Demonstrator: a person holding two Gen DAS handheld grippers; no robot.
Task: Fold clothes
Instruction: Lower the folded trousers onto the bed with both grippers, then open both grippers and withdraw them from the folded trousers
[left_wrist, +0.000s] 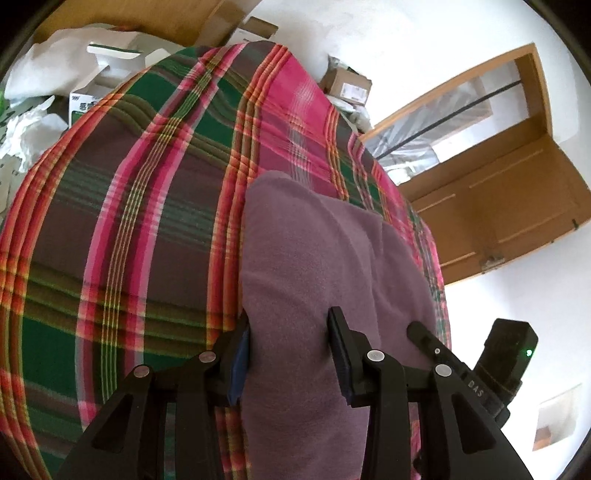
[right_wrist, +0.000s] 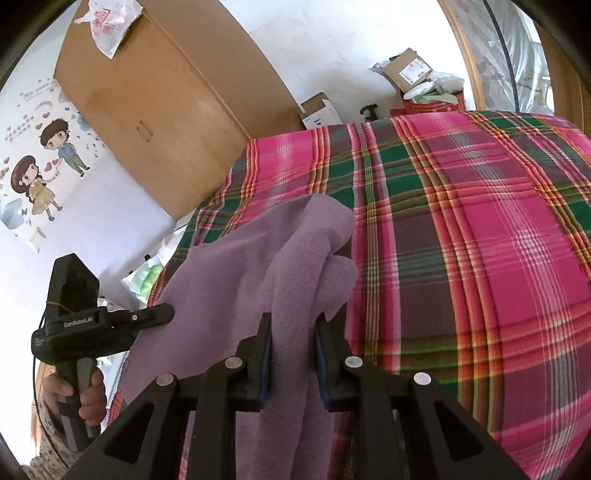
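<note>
Now, left wrist view: the left gripper (left_wrist: 291, 350) fills the bottom at 6 o'clock, jaws spread wide with the purple fleece garment (left_wrist: 317, 251) running between them.
Grip, left: the fabric fills the gap, but whether the pads actually press it I cannot tell.
Garment, left view: it lies on the plaid bedspread (left_wrist: 147, 206), stretching from the jaws up toward 12 o'clock, a long fold line down its right half.
Other tool: the right gripper (left_wrist: 424, 332) pokes in at 4 o'clock, its tip against the garment's right edge.
Background, left view: cardboard boxes (left_wrist: 347, 86) at 1 o'clock, a wooden door (left_wrist: 498, 206) at 3 o'clock, white bags and cartons (left_wrist: 74, 74) at 10 o'clock.
Right wrist view: the right gripper (right_wrist: 293, 347) sits at 6 o'clock, jaws narrowed onto a bunched strip of the purple fleece garment (right_wrist: 258, 258), pinching it.
Garment, right view: crumpled and gathered, rising toward 12 o'clock over the plaid bedspread (right_wrist: 461, 240), which spreads to 3 o'clock.
Other tool, right view: the left gripper (right_wrist: 162, 314) comes in at 9 o'clock, tip touching the garment's left edge, a hand (right_wrist: 90, 395) around its handle at 8 o'clock.
Background, right view: a wooden wardrobe (right_wrist: 147, 110) at 11 o'clock, cartoon wall stickers (right_wrist: 40, 166) at 9 o'clock.
</note>
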